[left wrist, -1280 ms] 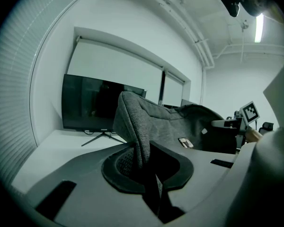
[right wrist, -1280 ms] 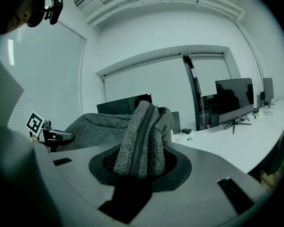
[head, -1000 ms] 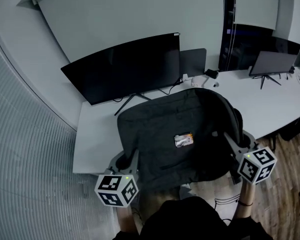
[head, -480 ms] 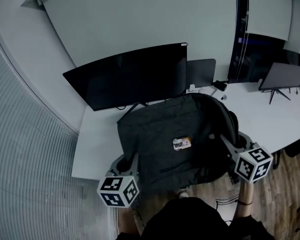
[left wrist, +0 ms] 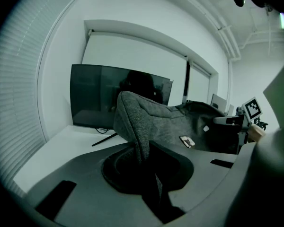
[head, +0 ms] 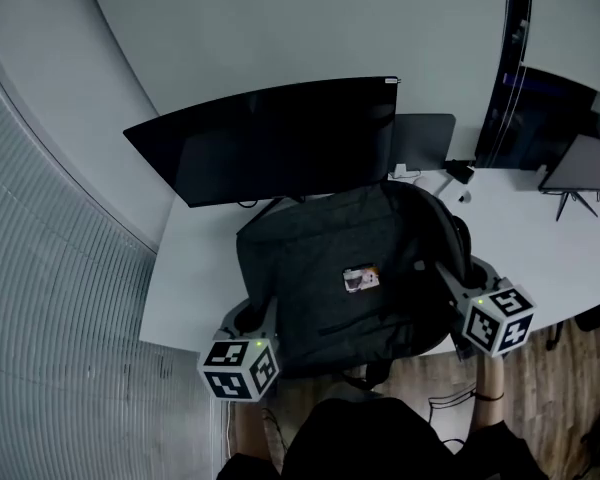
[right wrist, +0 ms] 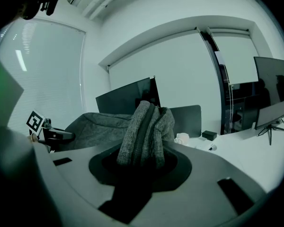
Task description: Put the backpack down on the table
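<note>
Firmly, the left tongs (head: 251,319) and right tongs (head: 448,274) each clamp a fold of the backpack (head: 330,253) over the tabletop (head: 188,273)

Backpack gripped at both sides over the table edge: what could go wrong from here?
1. The left claw and right claw each pinch only a fold of the dark grey fabric backpack; the fabric could slip out.
2. Its near end seems to overhang the front edge of the white table; released here, it might slide off.
3. Its far end sits close to the stand of the black curved monitor; pushing farther could knock it.
</note>
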Demonstrator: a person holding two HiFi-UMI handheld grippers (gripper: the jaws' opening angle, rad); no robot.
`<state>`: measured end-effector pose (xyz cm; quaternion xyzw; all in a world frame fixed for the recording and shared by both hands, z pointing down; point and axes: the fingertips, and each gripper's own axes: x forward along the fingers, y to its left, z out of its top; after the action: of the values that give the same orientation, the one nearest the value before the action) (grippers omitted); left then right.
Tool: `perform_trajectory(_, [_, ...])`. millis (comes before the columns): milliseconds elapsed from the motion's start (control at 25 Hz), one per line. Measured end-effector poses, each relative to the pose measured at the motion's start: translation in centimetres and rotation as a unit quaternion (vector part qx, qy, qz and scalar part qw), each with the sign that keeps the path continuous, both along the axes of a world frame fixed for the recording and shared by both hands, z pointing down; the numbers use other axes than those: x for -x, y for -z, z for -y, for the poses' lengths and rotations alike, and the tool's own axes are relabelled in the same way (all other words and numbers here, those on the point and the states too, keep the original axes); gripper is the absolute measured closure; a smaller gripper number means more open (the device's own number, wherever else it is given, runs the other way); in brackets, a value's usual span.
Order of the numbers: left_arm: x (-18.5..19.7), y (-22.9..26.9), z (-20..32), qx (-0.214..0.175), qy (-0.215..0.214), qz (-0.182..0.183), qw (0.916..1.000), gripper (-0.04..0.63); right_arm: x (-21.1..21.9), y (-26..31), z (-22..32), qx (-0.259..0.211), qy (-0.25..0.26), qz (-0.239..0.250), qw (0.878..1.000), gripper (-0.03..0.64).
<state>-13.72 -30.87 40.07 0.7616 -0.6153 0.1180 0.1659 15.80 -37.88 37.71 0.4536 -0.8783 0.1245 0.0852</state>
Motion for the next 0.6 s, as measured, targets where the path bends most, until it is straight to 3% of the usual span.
perform_trajectory(600, [2.2,-6.1,5.8,0.061,0.004,-0.014,0.9980,0.552,2.2,-5.8,5.6,0.050,-0.011,-0.016,0.999,0.506])
